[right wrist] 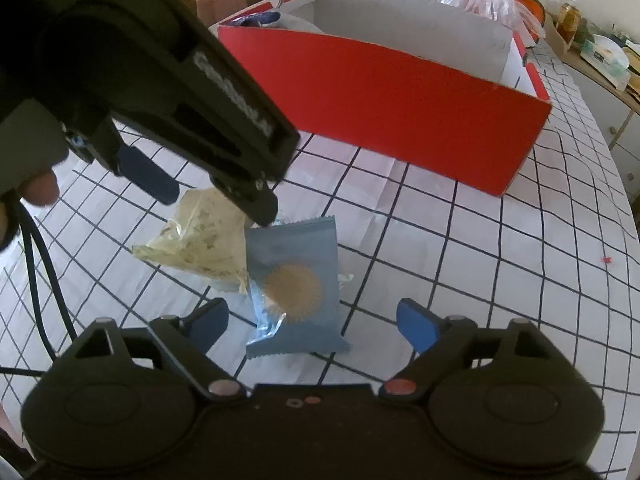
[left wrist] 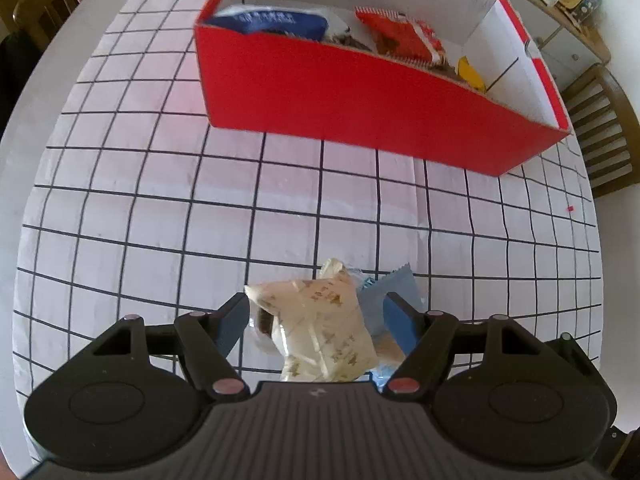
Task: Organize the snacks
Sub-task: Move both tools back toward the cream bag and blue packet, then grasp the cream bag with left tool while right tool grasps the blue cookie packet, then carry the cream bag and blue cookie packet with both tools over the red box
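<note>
Hiding part of blue packet [left wrist: 400, 288]: cream packet [left wrist: 320, 320].

Left gripper [left wrist: 318, 316] open astride cream packet [left wrist: 320, 328] — blue packet [left wrist: 394, 292] beside, red box [left wrist: 360, 120] beyond

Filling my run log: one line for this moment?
left gripper: open around cream packet | right gripper: open over blue packet | red box: partly filled

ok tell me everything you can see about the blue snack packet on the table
The blue snack packet is a flat, glossy wrapper, plastic by its look, with zigzag-cut sealed ends and a round tan sunburst printed mid-face. It looks sealed, slightly crinkled, lying flat on the checked tablecloth in front of the red box. The cream packet overlaps its left edge. The right gripper has open jaws either side, not touching it.
</note>
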